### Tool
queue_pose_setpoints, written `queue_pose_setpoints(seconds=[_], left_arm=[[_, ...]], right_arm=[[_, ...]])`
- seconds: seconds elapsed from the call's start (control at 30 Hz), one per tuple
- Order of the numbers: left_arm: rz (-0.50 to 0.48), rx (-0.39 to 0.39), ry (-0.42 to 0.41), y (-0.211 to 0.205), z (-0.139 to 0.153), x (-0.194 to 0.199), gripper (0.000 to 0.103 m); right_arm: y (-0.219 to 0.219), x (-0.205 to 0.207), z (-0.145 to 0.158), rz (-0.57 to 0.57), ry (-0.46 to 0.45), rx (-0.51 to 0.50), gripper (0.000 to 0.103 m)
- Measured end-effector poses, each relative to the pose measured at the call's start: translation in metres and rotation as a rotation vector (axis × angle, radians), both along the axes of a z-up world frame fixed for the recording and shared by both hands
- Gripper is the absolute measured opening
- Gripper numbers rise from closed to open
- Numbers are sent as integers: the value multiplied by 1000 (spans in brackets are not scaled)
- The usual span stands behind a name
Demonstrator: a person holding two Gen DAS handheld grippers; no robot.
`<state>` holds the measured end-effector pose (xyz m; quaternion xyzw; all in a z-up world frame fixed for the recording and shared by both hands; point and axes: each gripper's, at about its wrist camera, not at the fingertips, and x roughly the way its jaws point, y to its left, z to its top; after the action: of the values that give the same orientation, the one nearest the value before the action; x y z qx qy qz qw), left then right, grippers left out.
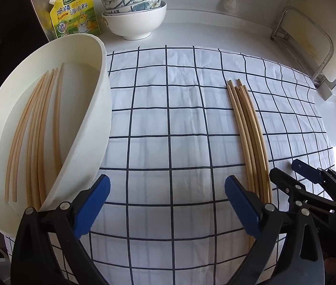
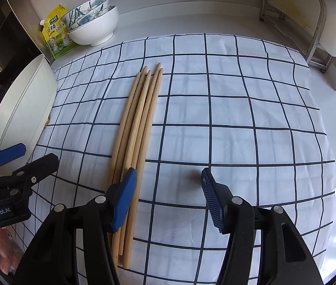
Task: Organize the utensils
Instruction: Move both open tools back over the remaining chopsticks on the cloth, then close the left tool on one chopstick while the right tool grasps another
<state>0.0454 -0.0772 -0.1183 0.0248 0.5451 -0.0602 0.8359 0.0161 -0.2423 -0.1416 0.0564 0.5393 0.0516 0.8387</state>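
Loose bundle of chopsticks (image 2: 139, 128) lies on the checked cloth (image 2: 239, 118), tips toward 12 o'clock, butt ends toward 6; second batch of chopsticks (image 1: 37, 128) already inside the white tub (image 1: 92, 123) at the cloth's 9 o'clock edge; right gripper (image 2: 168, 197) spread, nothing pinched — its left pad (image 2: 124, 201) sits over the bundle's butt ends, contact unclear; left gripper (image 1: 168, 206) spread wide and empty, bare cloth between its pads, bundle just beside its right pad; stacked bowls (image 1: 133, 11) and a yellow seasoning pouch (image 1: 76, 11) at 11 o'clock on the counter; a hand (image 2: 4, 256) shows at 7 o'clock in the right wrist view.
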Motion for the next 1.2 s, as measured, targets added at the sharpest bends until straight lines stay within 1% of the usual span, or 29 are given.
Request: queue_pose_setpoints(seconds=[0.07,0.37,0.7,0.87,1.03,1.17,1.2], left_arm=[[-2,-12,-5,0,2,-1,95],[-35,-4,-19,-9,3,-4,95],[-72,-19,-9,-30,-10,-4,95],[-82,-9,1,-41,-20,-2,95],[-72,-10,12,-44,-26,-1,95],[-70,8,12,-47,-30,0,96],[-73,2,11,-47,-31,0,95]], right_arm=[[2,1,-1,9,-2,-12,54],[1,2,-2,12,-16,-57,54],[-29,-3,-2,-44,-32,-63,54],[-49,-5,-1,-85,-37,-64,54],[-58,-9,2,-88,-51,-46,54],[-56,-11,3,-77,-61,-45,54],[-55,-11,3,-74,-62,-44,54]])
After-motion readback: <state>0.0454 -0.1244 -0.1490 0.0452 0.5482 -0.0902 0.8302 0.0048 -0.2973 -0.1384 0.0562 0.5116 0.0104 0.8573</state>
